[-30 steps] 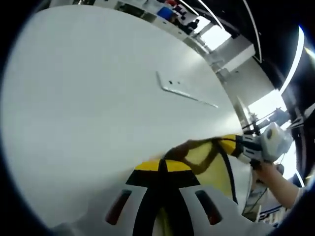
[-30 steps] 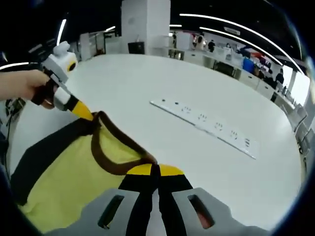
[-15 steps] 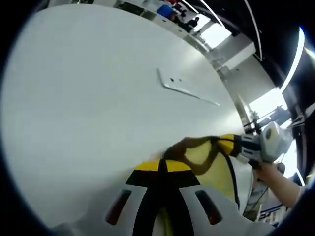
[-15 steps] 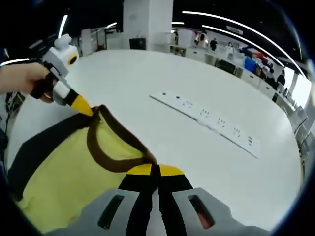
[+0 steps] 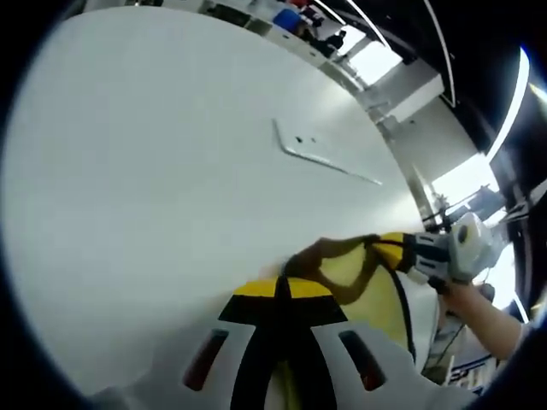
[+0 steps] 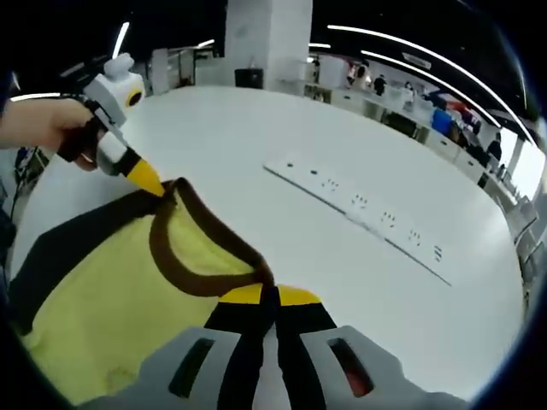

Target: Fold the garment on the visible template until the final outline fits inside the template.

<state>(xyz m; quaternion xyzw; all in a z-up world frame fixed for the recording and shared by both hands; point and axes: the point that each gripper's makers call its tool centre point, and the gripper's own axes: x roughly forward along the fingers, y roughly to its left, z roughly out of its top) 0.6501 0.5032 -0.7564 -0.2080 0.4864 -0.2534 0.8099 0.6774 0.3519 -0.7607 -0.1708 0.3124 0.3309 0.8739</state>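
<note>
Yellow fabric with a dark brown neckband, a soft pullover garment (image 6: pixel 128 290), is hanging between my two grippers over the broad white round counter (image 6: pixel 256 145), and I am holding it by the collar on both sides. In the right gripper view my right gripper (image 6: pixel 267 295) is showing its yellow-tipped black fingers (image 6: pixel 244 295) pressed together on the brown neckband, with the yellow cloth spreading off to the left and a black sleeve edge running along the far left side. Across the collar in that same view, my left gripper (image 6: pixel 152 184) is pinching the opposite side of the neckband with its yellow tip, a hand (image 6: pixel 47 128) wrapped around its white handle.

In the left gripper view my left gripper (image 5: pixel 278 289) is closing its fingers (image 5: pixel 256 289) on the collar too, and the garment (image 5: pixel 359 282) is stretching off to the right, where the right gripper (image 5: pixel 389 248) is gripping it. Beyond the garment, a long white strip with small dark markings (image 6: pixel 359 205) is lying flat on the counter, well apart from the cloth; the left gripper view is catching it (image 5: pixel 320 158) as well. Whether any template outline is under the garment, I cannot tell.
</note>
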